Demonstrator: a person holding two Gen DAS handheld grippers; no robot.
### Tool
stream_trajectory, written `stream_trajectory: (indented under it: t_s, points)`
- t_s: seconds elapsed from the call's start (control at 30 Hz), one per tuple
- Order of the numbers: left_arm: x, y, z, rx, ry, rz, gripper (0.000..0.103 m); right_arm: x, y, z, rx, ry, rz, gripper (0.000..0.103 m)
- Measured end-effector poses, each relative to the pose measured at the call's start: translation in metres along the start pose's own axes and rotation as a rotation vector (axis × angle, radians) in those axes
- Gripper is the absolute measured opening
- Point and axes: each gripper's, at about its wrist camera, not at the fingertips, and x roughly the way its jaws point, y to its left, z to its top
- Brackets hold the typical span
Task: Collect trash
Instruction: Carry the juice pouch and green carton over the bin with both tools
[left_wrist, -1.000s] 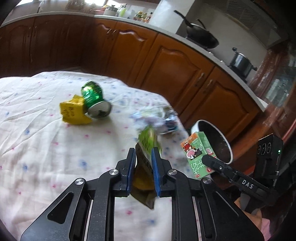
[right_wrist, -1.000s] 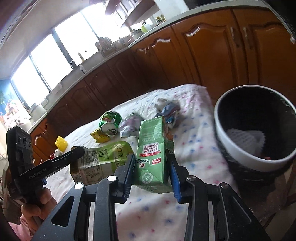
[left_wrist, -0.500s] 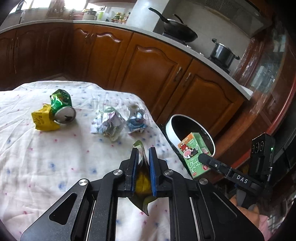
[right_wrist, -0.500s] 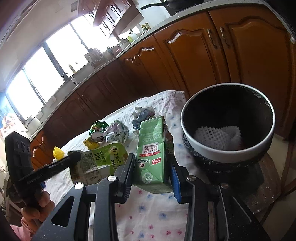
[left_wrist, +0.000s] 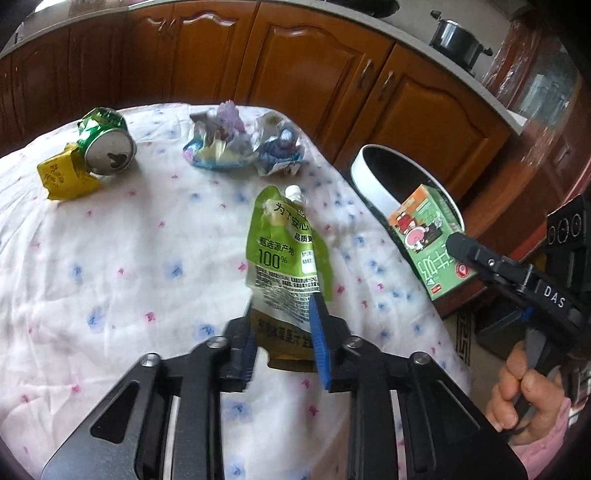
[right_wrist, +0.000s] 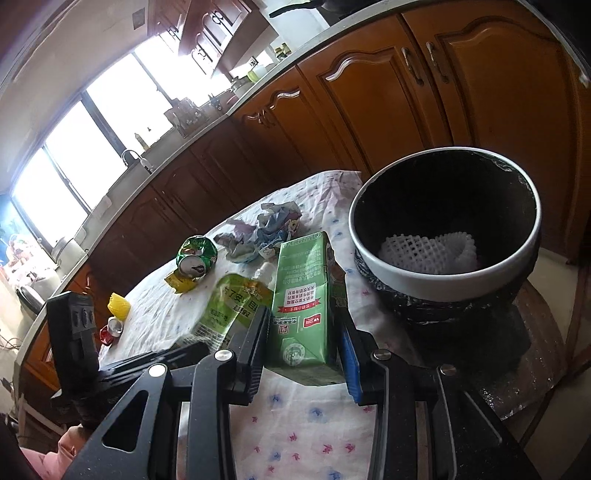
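Note:
A green spouted drink pouch (left_wrist: 284, 254) hangs face-up between the jaws of my left gripper (left_wrist: 282, 325). The jaws are opening, and the pads stand apart from the pouch's sides. The same pouch (right_wrist: 229, 310) looks blurred in the right wrist view. My right gripper (right_wrist: 304, 325) is shut on a green drink carton (right_wrist: 303, 295), held upright beside the white-rimmed black bin (right_wrist: 443, 288). From the left wrist view the carton (left_wrist: 428, 243) hangs just in front of the bin (left_wrist: 369, 184), off the table's right edge.
On the flowered tablecloth (left_wrist: 129, 258) lie a crushed green can (left_wrist: 105, 144), a yellow wrapper (left_wrist: 62, 177) and two crumpled wrappers (left_wrist: 221, 144) (left_wrist: 279, 147). White foam netting (right_wrist: 424, 247) lies in the bin. Wooden cabinets stand behind.
The left jaws have parted and the pouch has turned from edge-on to face-up between them. The right gripper has carried the carton nearer the bin.

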Motion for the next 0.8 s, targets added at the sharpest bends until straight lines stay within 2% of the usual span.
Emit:
stream_trajectory:
  t_s: [0.13, 0.37, 0.8]
  points:
    - [-0.01, -0.006, 0.002, 0.022, -0.044, -0.008, 0.01, -0.004, -0.003, 0.002, 0.006, -0.012, -0.003, 0.036]
    - [-0.02, -0.02, 0.009, 0.04, -0.089, -0.032, 0.009, -0.016, -0.012, 0.009, 0.013, -0.042, -0.017, 0.036]
    - [-0.009, -0.074, 0.06, 0.126, -0.146, -0.094, 0.009, -0.029, -0.049, 0.039, 0.028, -0.095, -0.096, 0.036]
